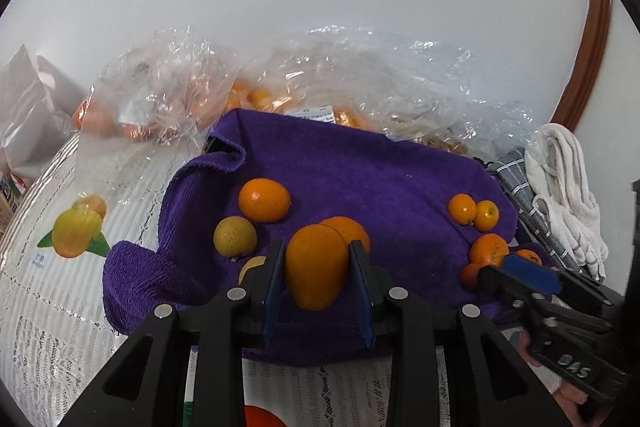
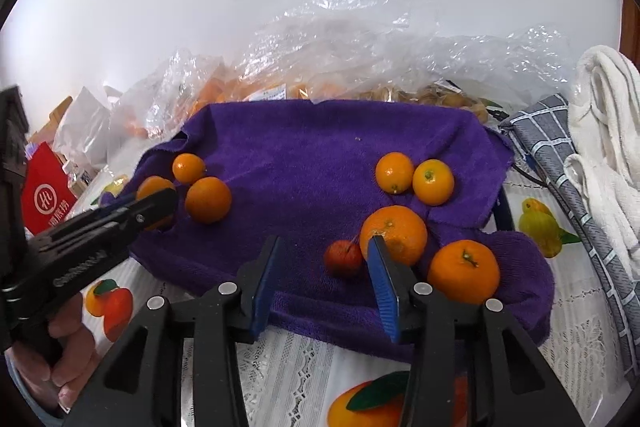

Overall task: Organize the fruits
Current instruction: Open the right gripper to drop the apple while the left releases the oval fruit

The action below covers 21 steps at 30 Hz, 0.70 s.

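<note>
A purple towel (image 1: 360, 167) carries two groups of fruit. My left gripper (image 1: 316, 255) is shut on an oval orange fruit (image 1: 316, 267), just above the towel's near left part. Beside it lie a round orange (image 1: 264, 199), a yellow-green fruit (image 1: 235, 235) and another orange (image 1: 354, 229) behind the held one. My right gripper (image 2: 325, 239) stands open low over the towel (image 2: 320, 147). A small red fruit (image 2: 343, 258) lies between its fingers, nearer the right pad, unpressed. Around it sit two large oranges (image 2: 394, 227) (image 2: 464, 271) and two small ones (image 2: 394, 173) (image 2: 433, 182).
Crinkled clear plastic bags (image 1: 340, 79) of orange fruit lie behind the towel. White cloths (image 2: 608, 131) and a grey checked cloth (image 2: 560, 155) are piled at the right. A red packet (image 2: 46, 195) and a white bag (image 1: 28, 115) stand at the left. The tablecloth (image 2: 304, 379) has printed fruit.
</note>
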Motion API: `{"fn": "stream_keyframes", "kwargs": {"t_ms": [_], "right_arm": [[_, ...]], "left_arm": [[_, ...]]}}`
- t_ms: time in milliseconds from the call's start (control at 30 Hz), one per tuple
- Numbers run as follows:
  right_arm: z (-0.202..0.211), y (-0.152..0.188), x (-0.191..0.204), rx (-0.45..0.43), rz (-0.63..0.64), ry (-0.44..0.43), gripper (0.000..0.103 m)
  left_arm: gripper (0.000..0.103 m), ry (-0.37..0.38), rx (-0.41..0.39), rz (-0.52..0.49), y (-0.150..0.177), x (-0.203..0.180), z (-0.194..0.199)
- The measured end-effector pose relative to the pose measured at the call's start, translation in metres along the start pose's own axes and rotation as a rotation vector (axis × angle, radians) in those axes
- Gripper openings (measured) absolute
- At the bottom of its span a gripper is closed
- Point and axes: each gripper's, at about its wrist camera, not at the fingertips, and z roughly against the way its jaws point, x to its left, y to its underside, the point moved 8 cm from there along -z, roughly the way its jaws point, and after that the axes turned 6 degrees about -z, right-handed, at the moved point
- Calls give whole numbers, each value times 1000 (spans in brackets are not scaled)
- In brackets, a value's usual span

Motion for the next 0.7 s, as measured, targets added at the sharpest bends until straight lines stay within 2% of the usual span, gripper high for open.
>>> {"fn": "stream_keyframes", "kwargs": {"t_ms": [433,467,600,700], "right_arm": [[14,-6,-14,-35,-58,15,49],[14,-6,-15,-35,-62,18,49],[11,-5,-16,-17,-49,34,49],[12,-4,-16,-16,-37,46,49]], "left_arm": [[30,-8,30,-1,2,0,-5],[32,-14,29,-2,2,0,-5],[51,-23,9,-13,0,0,0],[51,-30,-11,-10,-2,1,4]]}}
